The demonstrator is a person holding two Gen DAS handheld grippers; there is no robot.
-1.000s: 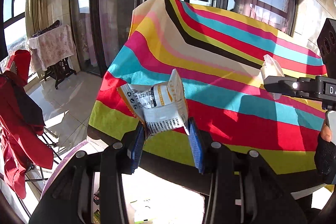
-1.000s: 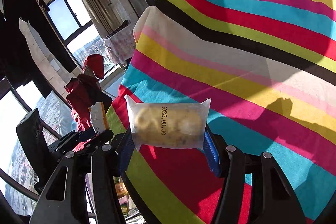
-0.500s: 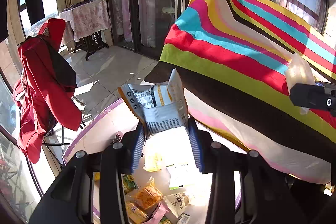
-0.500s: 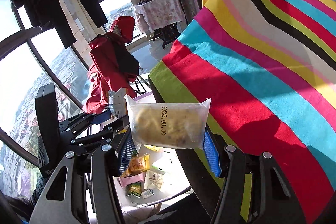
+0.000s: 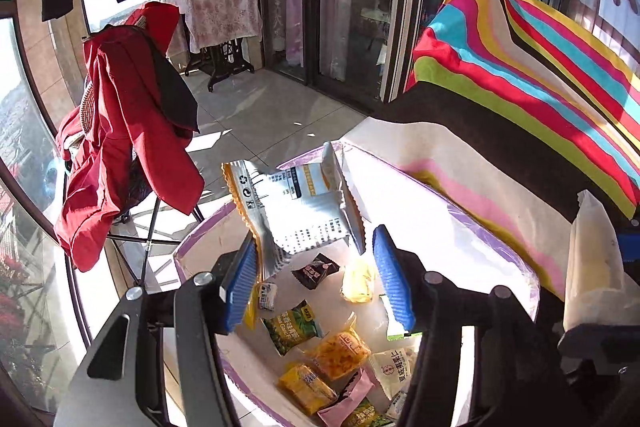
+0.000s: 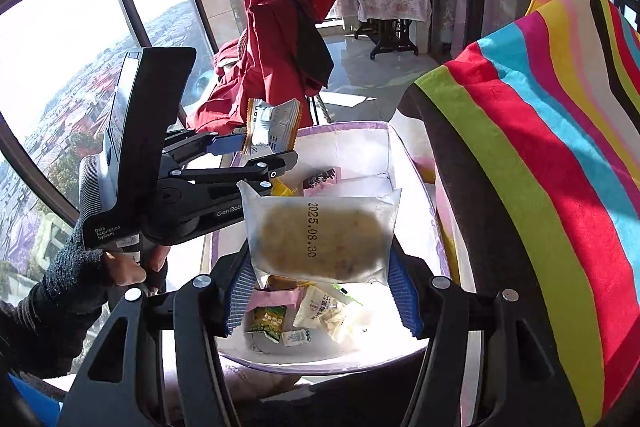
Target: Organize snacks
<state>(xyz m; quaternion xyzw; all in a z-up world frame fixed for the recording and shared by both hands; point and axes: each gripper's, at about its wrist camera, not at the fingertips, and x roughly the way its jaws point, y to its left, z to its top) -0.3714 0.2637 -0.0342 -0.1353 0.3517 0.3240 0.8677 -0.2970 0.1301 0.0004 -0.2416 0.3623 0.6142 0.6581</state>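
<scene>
The left gripper (image 5: 314, 277) has just been opening its fingers, and the crinkled silver-and-orange foil snack packet (image 5: 298, 205) leans only against the left pad above the white lilac-rimmed box (image 5: 472, 227) of snacks. The right gripper (image 6: 322, 293) has also eased wider, though its pads look to be still touching the clear date-stamped bag of beige snack (image 6: 320, 237) over that box.

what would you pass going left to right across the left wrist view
red jacket → silver snack packet → clear-wrapped snack at the right edge
</scene>
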